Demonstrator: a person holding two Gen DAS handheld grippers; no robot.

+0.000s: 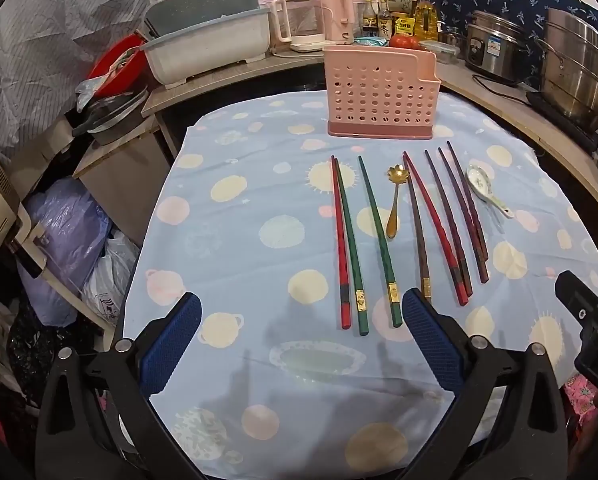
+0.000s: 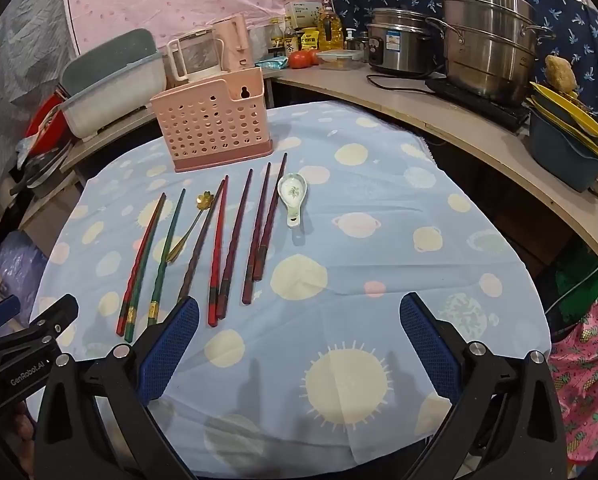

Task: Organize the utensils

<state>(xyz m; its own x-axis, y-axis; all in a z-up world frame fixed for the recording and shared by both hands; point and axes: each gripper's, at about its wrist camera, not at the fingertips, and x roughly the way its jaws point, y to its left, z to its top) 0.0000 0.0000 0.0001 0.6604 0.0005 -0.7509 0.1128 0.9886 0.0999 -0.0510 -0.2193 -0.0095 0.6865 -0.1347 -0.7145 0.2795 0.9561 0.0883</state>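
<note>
A pink perforated utensil holder [image 1: 381, 94] stands at the far side of the table and looks empty; it also shows in the right wrist view [image 2: 215, 128]. In front of it lie several chopsticks [image 1: 379, 236] in red, green and dark brown, side by side, seen also in the right wrist view [image 2: 219, 248]. A gold flower spoon [image 1: 395, 200] [image 2: 191, 224] lies among them. A white ceramic spoon [image 1: 485, 188] [image 2: 293, 198] lies at the right end. My left gripper [image 1: 301, 312] is open and empty, above the near ends of the chopsticks. My right gripper [image 2: 299, 316] is open and empty, right of the chopsticks.
The table carries a blue cloth [image 1: 259, 208] with planet prints. A counter [image 2: 439, 116] curves behind with steel pots [image 2: 487, 40], a rice cooker [image 2: 399, 44], kettles [image 1: 319, 16], bottles and a dish tub [image 1: 207, 48]. Bags [image 1: 71, 240] sit on the floor at the left.
</note>
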